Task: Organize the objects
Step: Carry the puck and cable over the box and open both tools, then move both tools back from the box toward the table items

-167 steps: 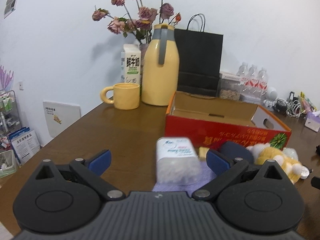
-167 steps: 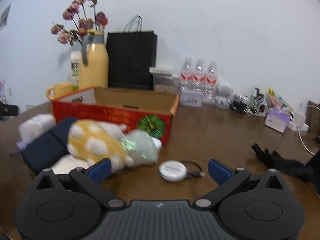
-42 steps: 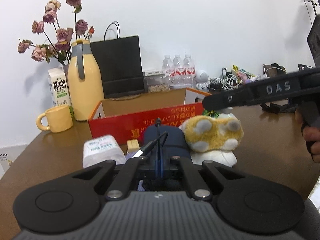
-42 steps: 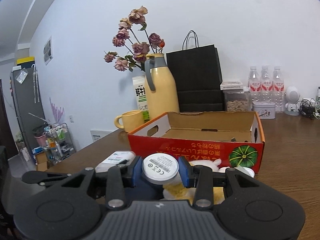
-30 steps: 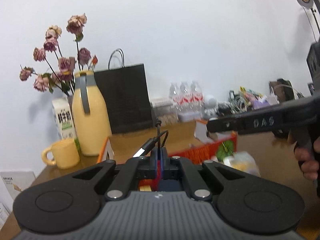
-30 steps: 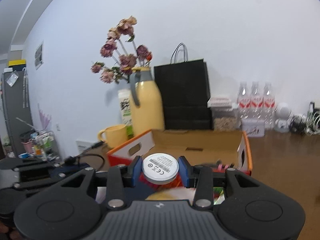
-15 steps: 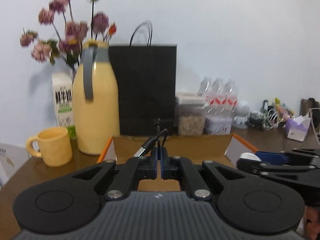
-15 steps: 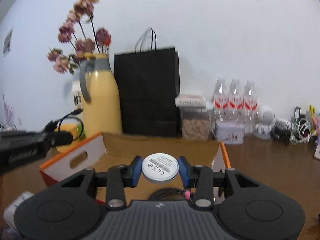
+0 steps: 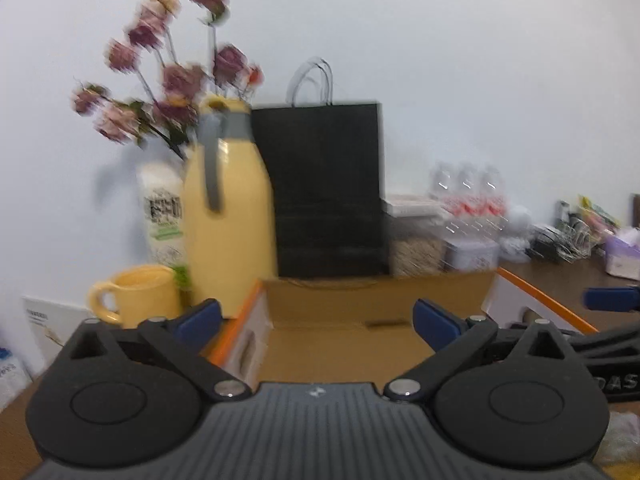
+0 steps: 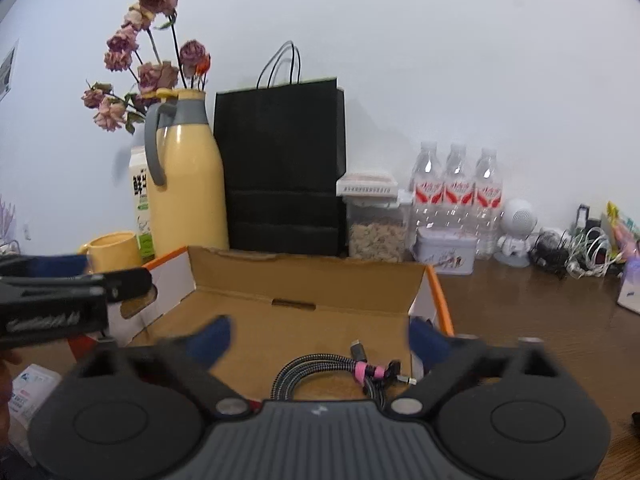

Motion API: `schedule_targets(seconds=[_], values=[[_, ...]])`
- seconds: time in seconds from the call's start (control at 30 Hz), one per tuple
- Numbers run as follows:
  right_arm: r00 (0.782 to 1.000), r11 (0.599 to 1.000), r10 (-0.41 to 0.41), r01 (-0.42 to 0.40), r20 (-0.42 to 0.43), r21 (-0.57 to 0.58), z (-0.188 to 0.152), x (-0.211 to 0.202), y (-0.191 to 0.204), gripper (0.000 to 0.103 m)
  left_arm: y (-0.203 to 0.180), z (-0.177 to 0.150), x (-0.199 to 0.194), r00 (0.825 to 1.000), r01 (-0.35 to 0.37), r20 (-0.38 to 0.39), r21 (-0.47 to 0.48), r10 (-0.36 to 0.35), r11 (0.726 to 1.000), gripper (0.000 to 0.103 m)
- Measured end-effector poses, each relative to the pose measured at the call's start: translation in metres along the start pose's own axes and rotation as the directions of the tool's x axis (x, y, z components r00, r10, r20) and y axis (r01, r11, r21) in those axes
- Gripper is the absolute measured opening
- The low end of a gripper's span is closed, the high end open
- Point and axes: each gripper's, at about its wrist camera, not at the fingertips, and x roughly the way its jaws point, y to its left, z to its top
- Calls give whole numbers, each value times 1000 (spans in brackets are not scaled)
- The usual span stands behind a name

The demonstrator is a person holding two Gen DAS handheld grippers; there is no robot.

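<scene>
The open cardboard box (image 10: 304, 280), orange-edged, lies just under both grippers. My left gripper (image 9: 316, 320) hangs over the box's left half; its jaws are opening and nothing is between the blue pads. My right gripper (image 10: 318, 340) is over the right half, its jaws also opening, with no object between them. A black braided cable (image 10: 332, 372) with a pink band lies coiled on the box floor below it. The white round device is hidden. A finger of the left gripper (image 10: 40, 262) shows at the left edge, a right finger (image 9: 608, 298) at the far right.
Behind the box stand a yellow flask (image 10: 184, 196), a yellow mug (image 10: 112, 250), a milk carton (image 10: 140, 200), a black paper bag (image 10: 280, 168), a cereal jar (image 10: 376, 232), a tin (image 10: 444, 250) and three water bottles (image 10: 456, 188). A white pack (image 10: 28, 388) lies left of the box.
Both grippers have opened over the box. The cable has left the left jaws and now lies in the box. The white round device is gone from the right jaws.
</scene>
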Motion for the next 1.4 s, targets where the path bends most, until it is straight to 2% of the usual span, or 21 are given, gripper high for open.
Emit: schedule_targets(seconds=[0.73, 1.4], values=[[998, 1000, -16, 18, 66, -21, 0, -22, 2, 103, 3, -2, -12, 1000, 23, 9, -36, -22, 999, 103], [992, 998, -67, 68, 111, -13, -10, -43, -6, 103, 16, -16, -49, 999, -42, 25, -62, 44, 997, 103]])
